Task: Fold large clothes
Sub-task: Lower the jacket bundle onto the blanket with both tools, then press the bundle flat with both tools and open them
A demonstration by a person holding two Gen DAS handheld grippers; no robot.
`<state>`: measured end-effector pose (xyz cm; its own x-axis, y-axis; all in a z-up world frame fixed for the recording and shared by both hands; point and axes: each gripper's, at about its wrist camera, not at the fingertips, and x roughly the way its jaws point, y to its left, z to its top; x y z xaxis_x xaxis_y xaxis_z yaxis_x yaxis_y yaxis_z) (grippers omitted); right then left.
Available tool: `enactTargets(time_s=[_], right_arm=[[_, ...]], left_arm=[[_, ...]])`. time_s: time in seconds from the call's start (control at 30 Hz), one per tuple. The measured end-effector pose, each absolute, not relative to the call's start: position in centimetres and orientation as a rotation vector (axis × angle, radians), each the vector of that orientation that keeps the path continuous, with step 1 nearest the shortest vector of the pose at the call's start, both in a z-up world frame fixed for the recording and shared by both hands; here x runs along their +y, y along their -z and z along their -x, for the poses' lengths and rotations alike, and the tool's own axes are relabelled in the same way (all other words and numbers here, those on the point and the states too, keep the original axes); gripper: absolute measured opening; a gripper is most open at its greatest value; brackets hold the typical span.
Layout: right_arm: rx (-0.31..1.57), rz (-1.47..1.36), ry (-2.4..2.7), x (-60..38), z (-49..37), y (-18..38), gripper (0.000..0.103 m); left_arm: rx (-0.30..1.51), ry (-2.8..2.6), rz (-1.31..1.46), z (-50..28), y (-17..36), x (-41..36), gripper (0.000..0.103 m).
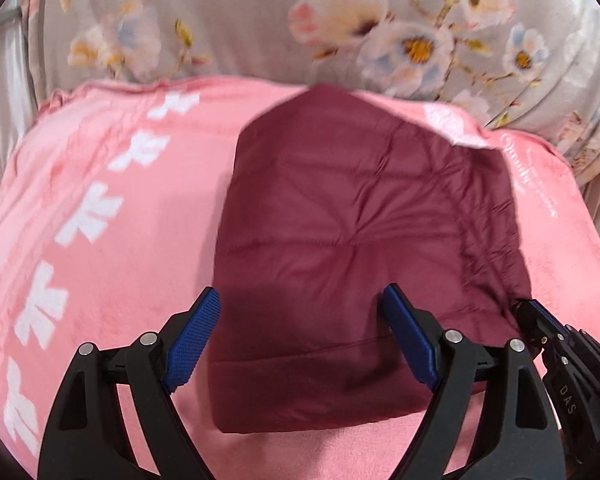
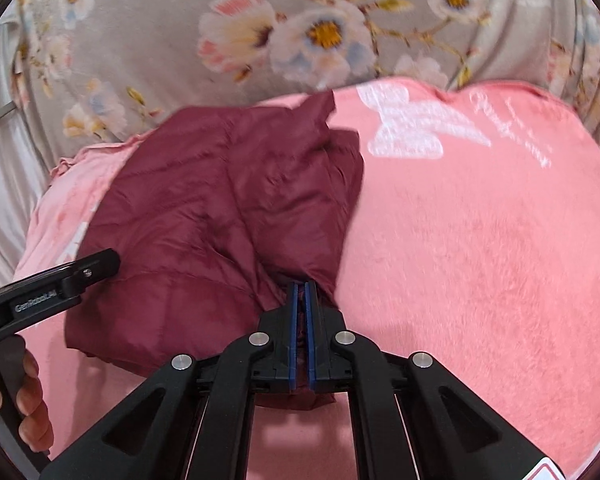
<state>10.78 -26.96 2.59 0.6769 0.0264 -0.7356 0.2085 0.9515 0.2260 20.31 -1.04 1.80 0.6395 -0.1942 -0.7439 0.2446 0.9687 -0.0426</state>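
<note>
A maroon quilted jacket (image 1: 360,248) lies folded into a rough block on a pink blanket (image 1: 100,200). My left gripper (image 1: 300,304) is open, its blue pads spread over the jacket's near part, holding nothing. My right gripper (image 2: 302,292) is shut on the jacket's near right edge (image 2: 300,240), with maroon cloth pinched between the blue pads. The right gripper also shows in the left wrist view (image 1: 548,328) at the jacket's right side. The left gripper shows in the right wrist view (image 2: 60,280) at the jacket's left side.
The pink blanket (image 2: 480,240) with white patterns covers the bed. A grey floral quilt (image 2: 260,32) is bunched behind it. A pale sheet (image 1: 0,100) shows at the far left. A hand (image 2: 28,400) holds the left tool's handle.
</note>
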Motion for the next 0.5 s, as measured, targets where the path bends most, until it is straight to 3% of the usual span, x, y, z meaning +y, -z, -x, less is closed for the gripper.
enactTargets(time_s=[0.5], right_arm=[[0.873,-0.279,0.096,-26.2,-11.6,0.2,0.004]], left_arm=[[0.853,0.220,-0.070,-20.7,1.3,-1.1,0.093]])
